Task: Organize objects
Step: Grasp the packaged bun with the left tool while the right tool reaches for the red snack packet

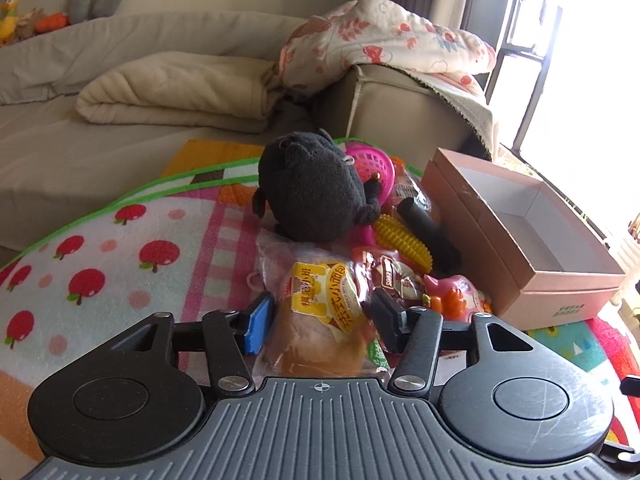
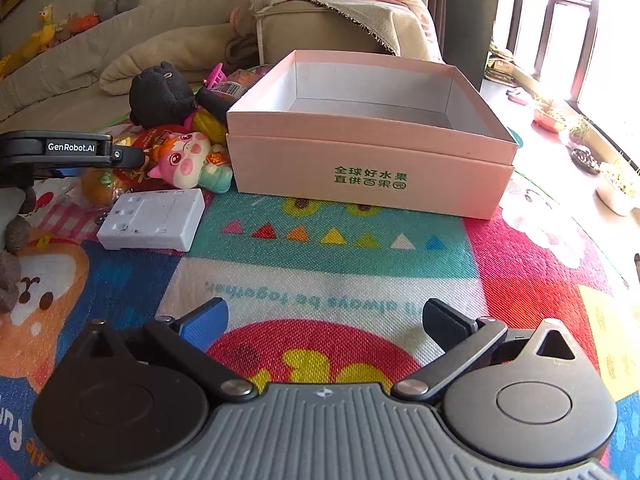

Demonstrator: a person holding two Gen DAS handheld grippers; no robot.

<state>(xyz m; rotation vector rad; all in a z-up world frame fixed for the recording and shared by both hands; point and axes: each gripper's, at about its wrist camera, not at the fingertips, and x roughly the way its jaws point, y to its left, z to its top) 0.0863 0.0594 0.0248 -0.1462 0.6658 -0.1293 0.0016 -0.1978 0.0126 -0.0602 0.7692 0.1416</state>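
One packaged bun (image 1: pixel 320 312), sealed in clear wrap with a yellow label, sits between the pads of the left gripper (image 1: pixel 322 318) at the near edge of the toy heap. The blue pad presses the wrapper's left side and the black pad its right, so the jaws are clenched on the packet, taken across its width where the soft bread gives a firm hold. Just behind it lie a brown snack packet (image 1: pixel 394 280), a pink pig toy (image 1: pixel 456 292), a yellow spiky toy (image 1: pixel 404 240) and a black cylinder (image 1: pixel 428 232), with a black plush (image 1: pixel 312 192) leaning over them and a pink toy basket (image 1: pixel 372 166) at the back. All are heaped beside the pink box (image 2: pixel 372 168), which stands open and empty on the colourful mat (image 2: pixel 328 280), close enough to serve as the likely place for the clutter. A white plastic unit (image 2: pixel 154 218) rests on the mat near the box's front corner. The right gripper (image 2: pixel 326 320) hovers over bare mat facing the box, its fingers spread wide and grasping nothing, probably waiting its turn.
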